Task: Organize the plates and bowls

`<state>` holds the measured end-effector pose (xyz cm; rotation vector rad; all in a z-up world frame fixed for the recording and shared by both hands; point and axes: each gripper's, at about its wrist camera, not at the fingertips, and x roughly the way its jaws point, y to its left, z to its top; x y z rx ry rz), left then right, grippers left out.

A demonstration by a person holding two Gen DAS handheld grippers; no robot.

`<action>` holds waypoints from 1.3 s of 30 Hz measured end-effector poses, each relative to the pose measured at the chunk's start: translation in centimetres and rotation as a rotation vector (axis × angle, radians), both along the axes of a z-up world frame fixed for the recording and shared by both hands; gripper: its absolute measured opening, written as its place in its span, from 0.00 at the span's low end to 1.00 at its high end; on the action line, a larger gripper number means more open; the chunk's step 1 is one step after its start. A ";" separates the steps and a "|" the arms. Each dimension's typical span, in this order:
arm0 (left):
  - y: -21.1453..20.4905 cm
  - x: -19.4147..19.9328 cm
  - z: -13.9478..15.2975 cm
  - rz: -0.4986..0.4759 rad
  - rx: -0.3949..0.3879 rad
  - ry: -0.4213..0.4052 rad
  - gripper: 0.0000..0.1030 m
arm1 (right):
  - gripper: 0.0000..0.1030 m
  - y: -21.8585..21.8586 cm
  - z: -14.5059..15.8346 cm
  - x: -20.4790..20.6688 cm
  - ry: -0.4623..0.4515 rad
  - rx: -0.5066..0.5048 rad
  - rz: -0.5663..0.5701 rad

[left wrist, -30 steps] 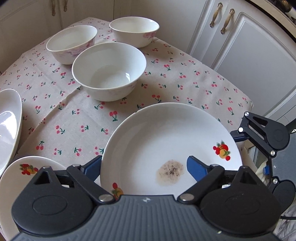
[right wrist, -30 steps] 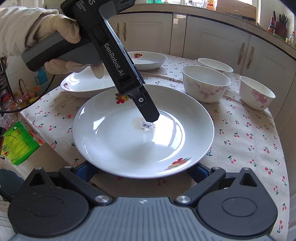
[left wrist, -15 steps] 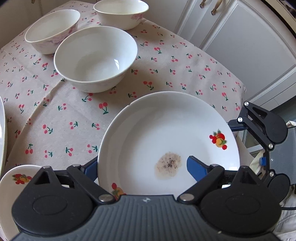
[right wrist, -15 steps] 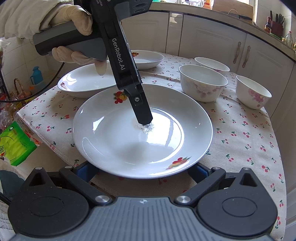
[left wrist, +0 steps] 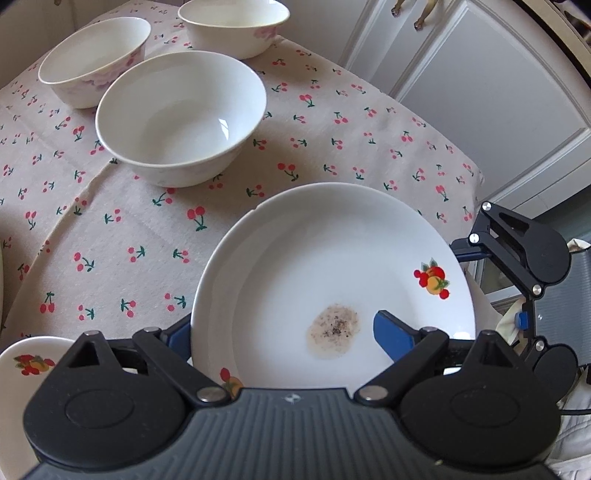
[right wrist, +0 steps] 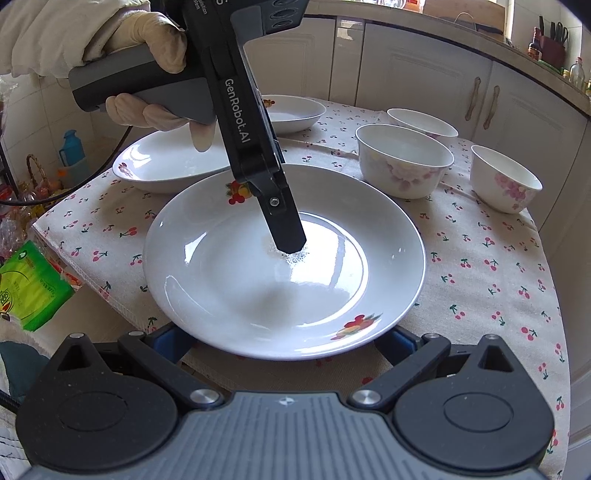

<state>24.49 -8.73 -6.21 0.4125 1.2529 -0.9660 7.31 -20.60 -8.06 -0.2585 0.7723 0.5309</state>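
A white plate (left wrist: 332, 258) with fruit prints and a brown speckled stain (left wrist: 334, 330) sits at the table's near edge and overhangs it. My left gripper (left wrist: 280, 325) is open and straddles the plate's rim. One blue finger (left wrist: 391, 332) is inside the dish and the other finger (left wrist: 179, 336) goes outside, under the rim. In the right wrist view that inner finger (right wrist: 284, 221) has its tip on the stain. My right gripper (right wrist: 286, 343) is open, and the plate (right wrist: 258, 295) has its near rim lying over both fingers. Three white bowls (left wrist: 181, 118) (left wrist: 92, 59) (left wrist: 232, 26) stand beyond.
Two more white plates (right wrist: 166, 162) (right wrist: 291, 110) lie at the table's far left, and a small plate (left wrist: 33, 362) shows beside my left gripper. A gloved hand (right wrist: 147, 44) holds the left gripper. Cabinet doors (right wrist: 424, 74) stand behind the table. A green packet (right wrist: 29, 284) lies below its left edge.
The left gripper has tipped steeper over the plate, and its handle has risen while its fingertip stays at the stain. The plate and the right gripper have not moved.
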 end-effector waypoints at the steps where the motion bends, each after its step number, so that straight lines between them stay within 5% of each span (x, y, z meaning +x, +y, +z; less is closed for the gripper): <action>1: 0.0 0.0 0.0 -0.001 -0.002 0.000 0.92 | 1.00 0.0 0.0 0.0 0.004 0.001 0.000; 19: 2.5 -0.3 2.5 0.043 -0.066 -0.044 0.92 | 1.00 0.9 2.7 0.6 -0.007 -0.020 0.039; 29: 8.4 0.4 4.9 0.160 -0.088 -0.101 0.92 | 1.00 4.9 4.7 3.3 -0.032 -0.016 0.150; 39: 14.8 1.3 4.1 0.283 -0.102 -0.093 0.92 | 1.00 9.7 4.3 5.9 0.014 -0.013 0.242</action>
